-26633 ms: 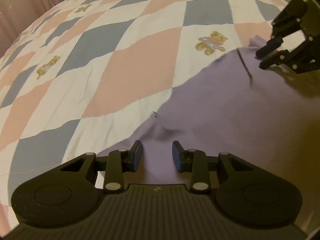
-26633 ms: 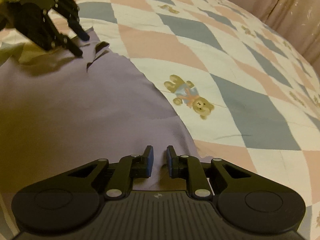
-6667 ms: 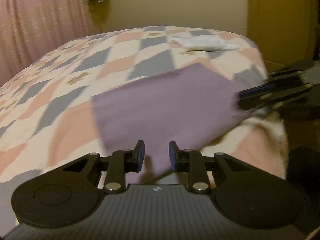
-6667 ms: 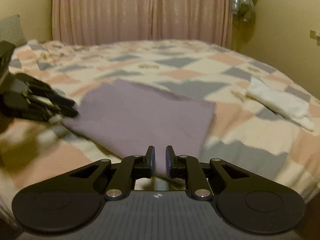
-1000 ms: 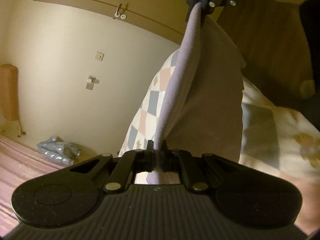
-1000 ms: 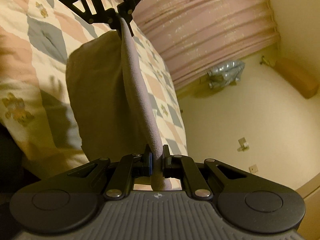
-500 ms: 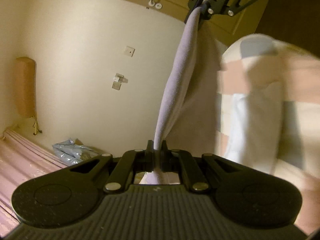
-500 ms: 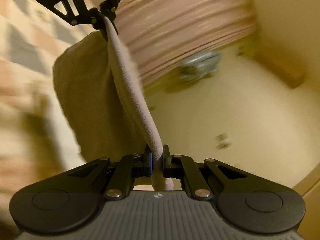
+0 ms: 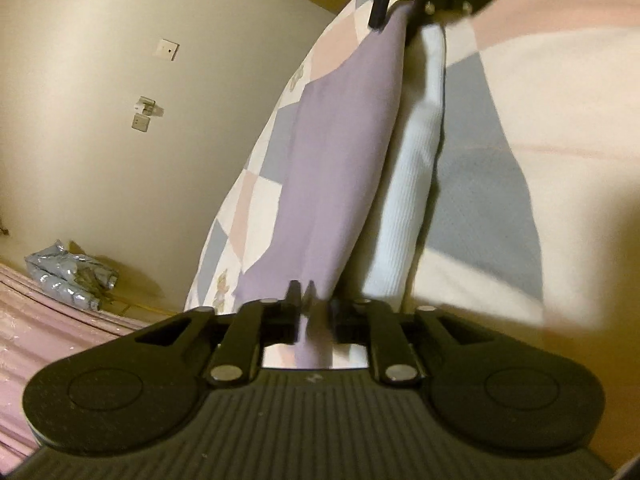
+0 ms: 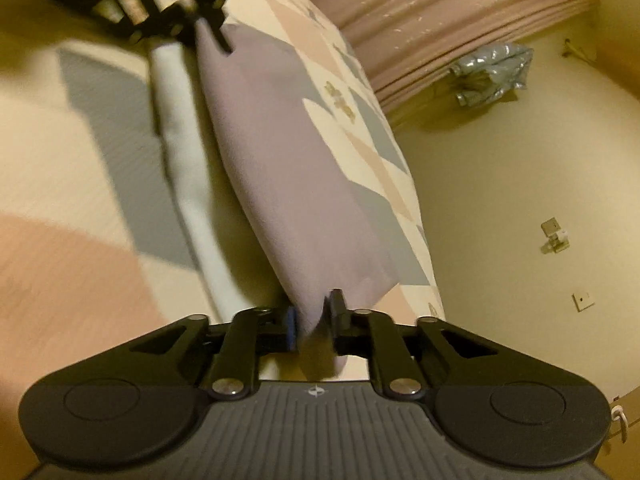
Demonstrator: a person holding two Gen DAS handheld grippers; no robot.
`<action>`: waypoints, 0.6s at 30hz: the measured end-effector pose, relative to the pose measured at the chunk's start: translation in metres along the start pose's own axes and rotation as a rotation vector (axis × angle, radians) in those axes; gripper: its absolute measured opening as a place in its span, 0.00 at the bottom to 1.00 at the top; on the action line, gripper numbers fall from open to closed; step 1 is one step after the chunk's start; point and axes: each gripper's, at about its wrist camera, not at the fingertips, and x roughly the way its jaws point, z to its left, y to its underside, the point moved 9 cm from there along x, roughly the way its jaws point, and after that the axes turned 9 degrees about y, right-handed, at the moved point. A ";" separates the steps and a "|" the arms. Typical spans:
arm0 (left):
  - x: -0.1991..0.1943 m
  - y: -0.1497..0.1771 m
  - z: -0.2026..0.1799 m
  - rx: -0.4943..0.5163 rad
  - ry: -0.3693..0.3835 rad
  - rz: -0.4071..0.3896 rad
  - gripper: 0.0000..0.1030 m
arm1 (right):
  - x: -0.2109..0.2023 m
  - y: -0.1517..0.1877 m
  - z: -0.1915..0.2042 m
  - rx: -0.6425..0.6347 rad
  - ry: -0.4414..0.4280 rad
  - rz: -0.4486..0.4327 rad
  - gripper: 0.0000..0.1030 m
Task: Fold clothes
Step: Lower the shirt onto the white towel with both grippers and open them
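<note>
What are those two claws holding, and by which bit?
The folded purple cloth, stretched between them: the left gripper pinches one end, the right gripper the other.

The cloth (image 9: 336, 168) is stretched between the two tools and laid on the bed (image 9: 560, 128). Its near end is found between the fingers of the left tool (image 9: 314, 316); its far end is met by the right tool (image 9: 400, 4) at the top of that view. A towel (image 9: 412, 184) is laid on the bed just right of the cloth, alongside it. In the right wrist view the cloth (image 10: 280, 168) is set right of the towel (image 10: 188, 152), with the right tool (image 10: 314, 320) at its near end and the left tool (image 10: 200, 12) at its far end. A bag (image 10: 492, 68) is seen by the curtain (image 10: 420, 8).
</note>
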 end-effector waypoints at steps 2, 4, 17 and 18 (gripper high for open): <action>-0.008 0.006 0.004 0.012 -0.010 -0.004 0.15 | -0.004 0.006 0.000 -0.026 0.013 0.000 0.20; -0.012 0.008 0.003 0.019 -0.019 -0.014 0.15 | -0.009 0.009 0.000 -0.028 0.020 -0.004 0.20; -0.012 0.016 0.006 0.010 -0.030 -0.022 0.03 | -0.011 -0.006 0.006 -0.001 0.023 -0.021 0.07; -0.010 0.018 0.002 0.007 -0.020 -0.018 0.03 | -0.011 -0.006 0.007 -0.002 0.015 -0.019 0.07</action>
